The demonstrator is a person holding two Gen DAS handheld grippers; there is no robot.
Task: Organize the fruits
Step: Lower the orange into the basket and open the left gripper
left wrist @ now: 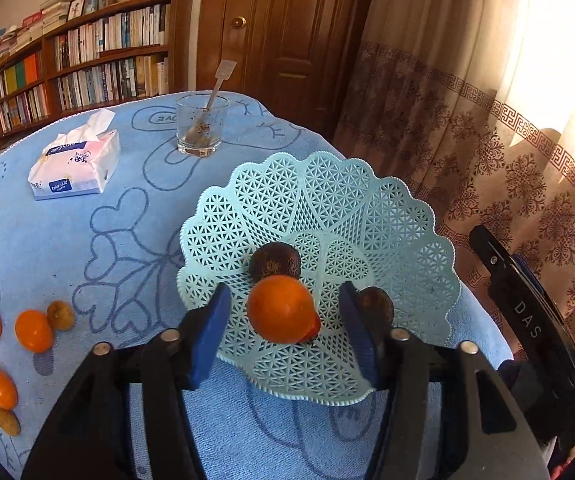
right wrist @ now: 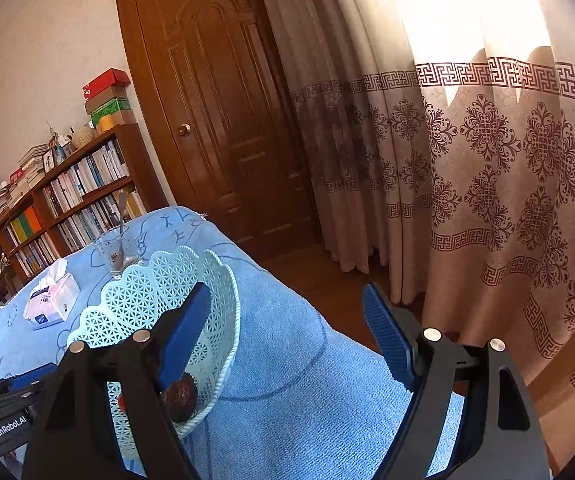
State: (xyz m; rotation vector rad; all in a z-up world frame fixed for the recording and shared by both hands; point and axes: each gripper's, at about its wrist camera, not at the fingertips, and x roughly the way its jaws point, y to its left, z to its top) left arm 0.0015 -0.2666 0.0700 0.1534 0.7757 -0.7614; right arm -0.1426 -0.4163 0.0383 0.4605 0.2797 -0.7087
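Left wrist view: the left claw (left wrist: pixel 283 332) stands wide over the lattice basket (left wrist: pixel 387 216), its pads clear of an orange fruit (left wrist: pixel 281 308) between them; whether that fruit already rests on the basket is hard to tell. Two dark fruits (left wrist: pixel 274 262) lie in the basket. More loose fruits (left wrist: pixel 33 330) sit on the blue-clothed surface (left wrist: pixel 67 240) at the left, well apart from the basket. Farther back are a tissue pack (left wrist: pixel 75 164) and a glass (left wrist: pixel 201 126).

Right wrist view: the right claw (right wrist: pixel 287 332) is wide and empty beside the basket (right wrist: pixel 147 280), over the surface (right wrist: pixel 287 360). A dark fruit (right wrist: pixel 181 396) lies inside the basket.
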